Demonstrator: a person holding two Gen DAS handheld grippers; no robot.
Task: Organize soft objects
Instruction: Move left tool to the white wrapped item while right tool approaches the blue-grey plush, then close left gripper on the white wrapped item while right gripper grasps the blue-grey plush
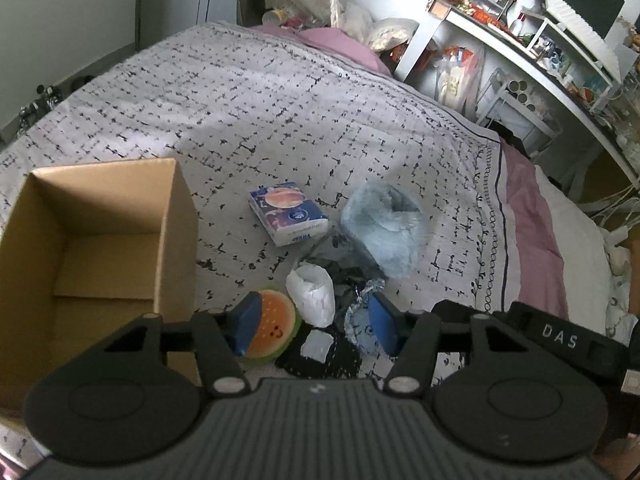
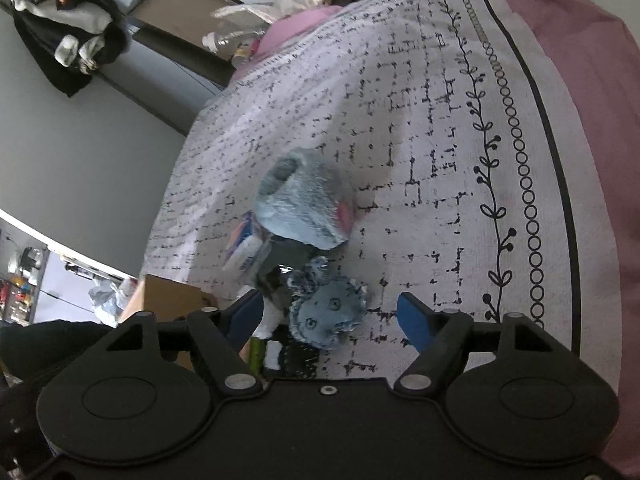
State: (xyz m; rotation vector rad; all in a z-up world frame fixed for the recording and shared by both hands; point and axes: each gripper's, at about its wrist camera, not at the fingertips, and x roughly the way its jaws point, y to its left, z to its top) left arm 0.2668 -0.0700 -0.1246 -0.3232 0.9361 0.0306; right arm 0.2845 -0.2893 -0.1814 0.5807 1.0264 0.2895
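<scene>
Jaws wide on both grippers, left (image 1: pixel 316 322) & right (image 2: pixel 332 316), over soft pile

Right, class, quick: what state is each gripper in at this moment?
Left gripper: open, holding nothing, above the watermelon slice.
Right gripper: open, holding nothing, above the denim piece.

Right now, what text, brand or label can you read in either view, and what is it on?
"DAS": white letters on a black part at the right of the left gripper.
Tissue pack: a round blue logo and a printed strip on its near edge, both too blurred to read.
Shelf items: labels too small to read.
Right wrist view: the pack shows print, unreadable. Nothing else legible.
</scene>
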